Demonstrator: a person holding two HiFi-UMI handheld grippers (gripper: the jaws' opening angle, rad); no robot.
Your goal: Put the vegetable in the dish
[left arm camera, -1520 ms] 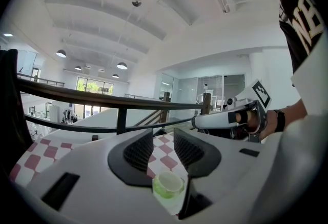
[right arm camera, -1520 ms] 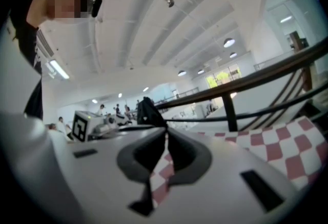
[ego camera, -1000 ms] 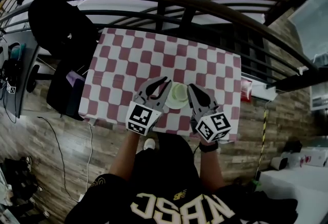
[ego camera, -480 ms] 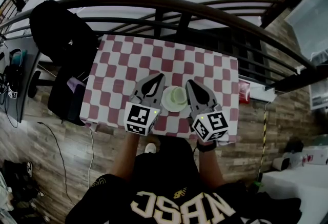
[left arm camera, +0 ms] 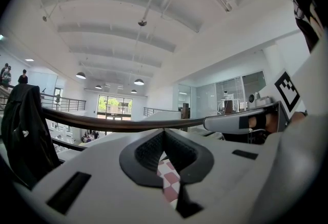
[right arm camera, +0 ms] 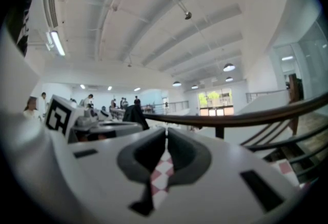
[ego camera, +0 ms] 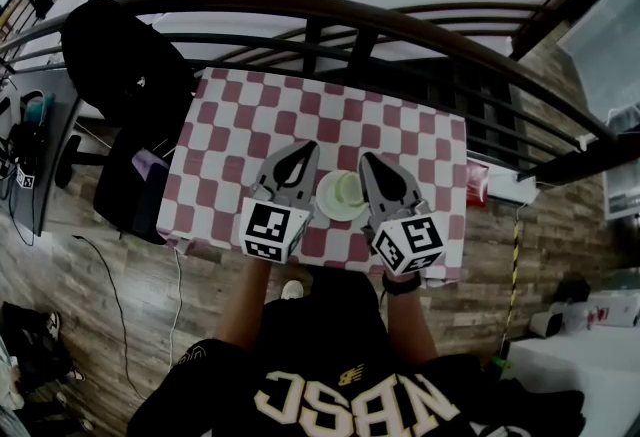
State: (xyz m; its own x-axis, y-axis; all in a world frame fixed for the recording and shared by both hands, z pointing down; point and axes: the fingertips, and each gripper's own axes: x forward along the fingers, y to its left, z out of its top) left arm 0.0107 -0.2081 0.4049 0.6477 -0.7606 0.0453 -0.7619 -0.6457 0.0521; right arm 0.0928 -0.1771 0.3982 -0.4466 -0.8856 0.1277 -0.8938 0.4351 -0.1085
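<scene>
Vegetable (ego camera: 349,189) is already sitting in the dish (ego camera: 328,207) on the checkered table (ego camera: 230,125), lying between left gripper (ego camera: 305,147) and right gripper (ego camera: 366,159). Both are flanking it, jaws together, gripping nothing, neither clearly nearer.

A pale green vegetable (ego camera: 350,189) is lying inside a small, round, whitish dish (ego camera: 323,198), which is sitting upright on the red-and-white checked table (ego camera: 240,125), near its front edge.

Head view steeply down, gripper views level — tablecloth (ego camera: 300,115) shared
</scene>
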